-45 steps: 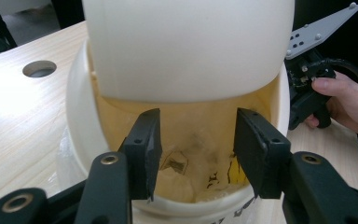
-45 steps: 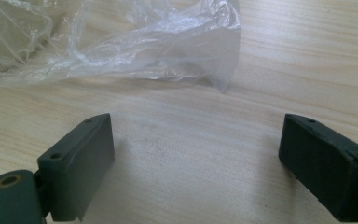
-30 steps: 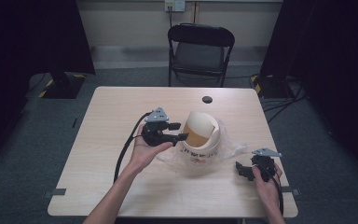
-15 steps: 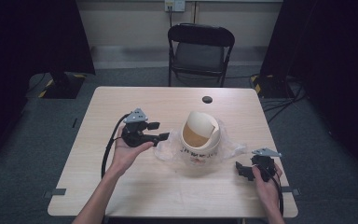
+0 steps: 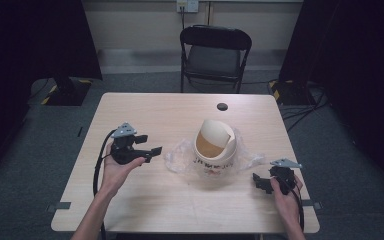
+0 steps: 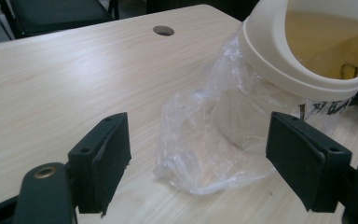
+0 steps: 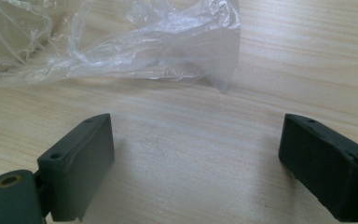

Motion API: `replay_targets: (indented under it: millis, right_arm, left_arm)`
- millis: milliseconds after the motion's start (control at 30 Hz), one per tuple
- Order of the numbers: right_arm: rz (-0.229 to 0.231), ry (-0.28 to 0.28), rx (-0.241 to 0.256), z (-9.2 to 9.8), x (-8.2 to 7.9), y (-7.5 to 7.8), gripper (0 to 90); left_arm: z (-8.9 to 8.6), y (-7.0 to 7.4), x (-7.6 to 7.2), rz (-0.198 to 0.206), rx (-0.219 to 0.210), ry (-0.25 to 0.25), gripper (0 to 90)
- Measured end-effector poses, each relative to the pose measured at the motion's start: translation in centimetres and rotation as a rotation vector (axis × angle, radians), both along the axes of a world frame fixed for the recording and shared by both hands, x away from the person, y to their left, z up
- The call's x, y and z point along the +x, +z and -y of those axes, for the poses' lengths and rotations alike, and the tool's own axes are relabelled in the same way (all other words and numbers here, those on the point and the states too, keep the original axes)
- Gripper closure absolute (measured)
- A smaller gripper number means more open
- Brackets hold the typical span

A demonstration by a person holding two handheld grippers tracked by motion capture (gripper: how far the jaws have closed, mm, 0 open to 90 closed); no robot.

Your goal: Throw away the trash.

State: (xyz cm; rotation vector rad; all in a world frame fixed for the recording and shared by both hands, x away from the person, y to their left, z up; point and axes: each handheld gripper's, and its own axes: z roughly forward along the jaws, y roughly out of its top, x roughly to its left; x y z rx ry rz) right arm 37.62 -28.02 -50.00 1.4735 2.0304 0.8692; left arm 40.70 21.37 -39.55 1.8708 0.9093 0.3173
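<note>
While jaws gape wide — left tool (image 5: 150,151), right tool (image 5: 260,182) — both empty.

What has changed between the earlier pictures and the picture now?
The left hand-held gripper moved away from the small bin, to the left and toward the person. A second ago its jaws were at the bin's rim; now they stand open over the bare table, holding nothing. The bin, the clear plastic bag around it and the right hand-held gripper, open near the table's right edge, stayed in place.

black grippers (image 5: 156,150), grey plates, trailing cables
</note>
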Motion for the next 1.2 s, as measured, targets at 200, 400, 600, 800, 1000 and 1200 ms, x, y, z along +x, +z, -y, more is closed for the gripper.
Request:
replay_targets:
  millis: [200, 400, 600, 800, 1000, 1200]
  right_arm:
    - [0.0, 0.0, 0.0, 0.0, 0.0, 0.0, 9.6]
    - [-0.003, -0.002, 0.0, 0.0, -0.1, 0.0, 9.6]
    - [-0.001, -0.004, -0.001, 0.0, -0.1, 0.0, 9.5]
    - [-0.003, -0.006, 0.002, 0.0, -0.2, 0.0, 9.5]
    - [-0.003, -0.006, 0.002, 0.0, -0.2, 0.0, 9.6]
    - [-0.003, -0.006, 0.002, 0.0, -0.2, 0.0, 9.6]
  left_arm:
    - [-2.6, -0.6, -0.7, -0.002, 0.006, 0.046, 21.3]
    - [-4.9, -1.8, -1.2, -0.032, 0.035, 0.114, 19.0]
    - [-6.0, -3.4, -1.9, -0.06, 0.112, 0.112, 17.6]
    - [-7.7, -5.1, -2.1, -0.109, 0.134, 0.171, 17.4]
    - [-8.9, -6.9, -2.0, -0.177, 0.165, 0.209, 17.1]
    - [-9.6, -9.0, -2.6, -0.23, 0.201, 0.233, 17.5]
